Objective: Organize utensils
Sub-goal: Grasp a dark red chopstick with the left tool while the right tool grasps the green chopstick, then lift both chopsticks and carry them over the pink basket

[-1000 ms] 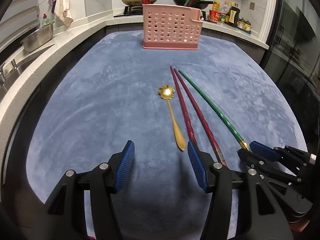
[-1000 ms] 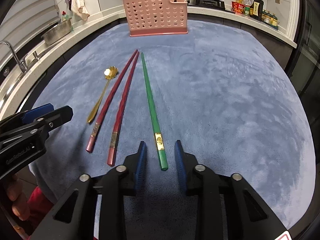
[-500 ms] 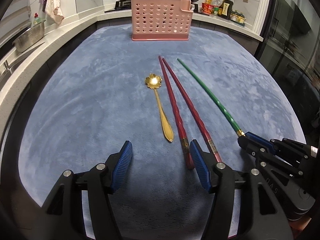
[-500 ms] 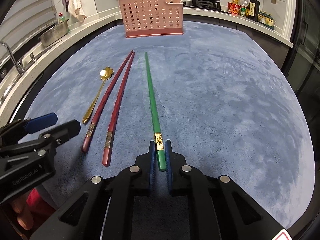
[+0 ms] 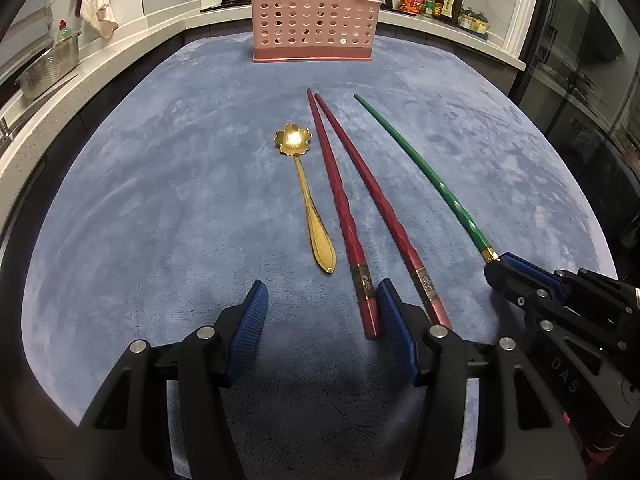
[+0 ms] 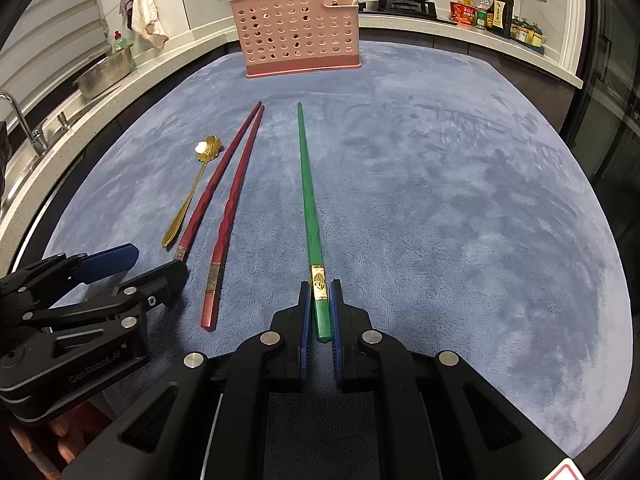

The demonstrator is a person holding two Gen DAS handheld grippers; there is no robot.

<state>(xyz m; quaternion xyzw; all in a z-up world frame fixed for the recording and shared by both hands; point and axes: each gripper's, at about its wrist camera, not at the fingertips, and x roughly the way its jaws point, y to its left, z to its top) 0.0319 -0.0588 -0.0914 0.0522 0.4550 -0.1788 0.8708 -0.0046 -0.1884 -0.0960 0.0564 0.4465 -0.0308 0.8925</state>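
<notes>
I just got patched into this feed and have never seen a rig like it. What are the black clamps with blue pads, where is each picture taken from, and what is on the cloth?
No robot arm here: a person holds a pair of tongs in each hand, each with a fisheye camera looking along its fingers.

The left-wrist picture shows the left tongs, jaws closing around the butt of a red chopstick, not yet gripping it.

The right-wrist picture shows the right tongs shut on the butt of the green chopstick.

On the blue cloth also lie a second red chopstick and a gold spoon. At the far edge stands the pink holder, with some chopsticks already in it.
</notes>
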